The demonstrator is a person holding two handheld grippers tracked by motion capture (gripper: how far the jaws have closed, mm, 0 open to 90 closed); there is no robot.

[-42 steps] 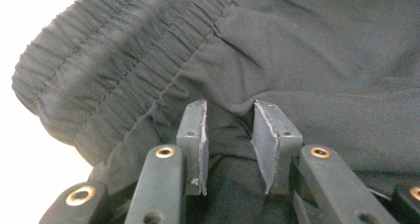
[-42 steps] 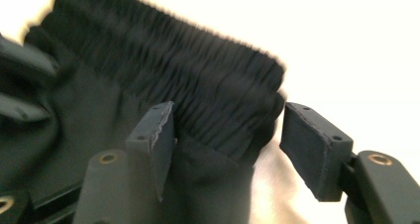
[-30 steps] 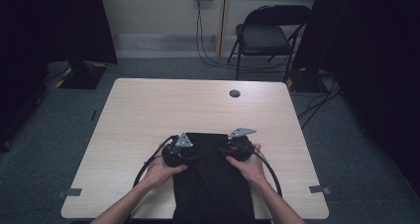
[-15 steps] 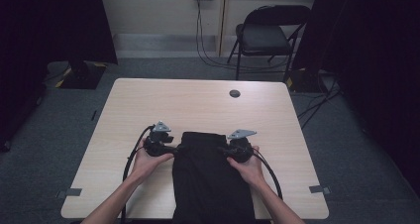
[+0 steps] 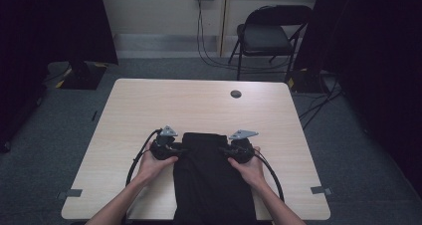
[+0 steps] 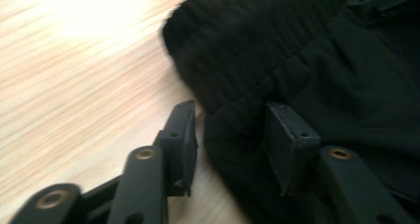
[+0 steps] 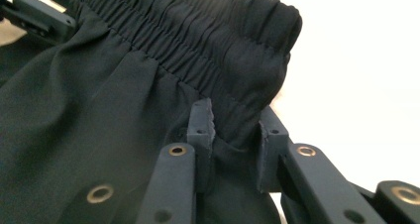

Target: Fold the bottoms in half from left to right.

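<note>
Black garment (image 5: 211,177) lies on the pale wood surface (image 5: 199,105), near edge, high view. Left hand-held gripper (image 6: 228,135): jaws just closing, straddling the garment's side edge, not yet pinching. Right hand-held gripper (image 7: 233,135): clamped on the elastic waistband (image 7: 198,30) corner.

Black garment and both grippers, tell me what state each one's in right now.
Black garment: flat on the table, elastic waistband away from the person.
Left gripper: jaws just closing around the waistband's corner, not yet pinched.
Right gripper: shut on the waistband's other corner.
Folding chair: unfolded.
</note>
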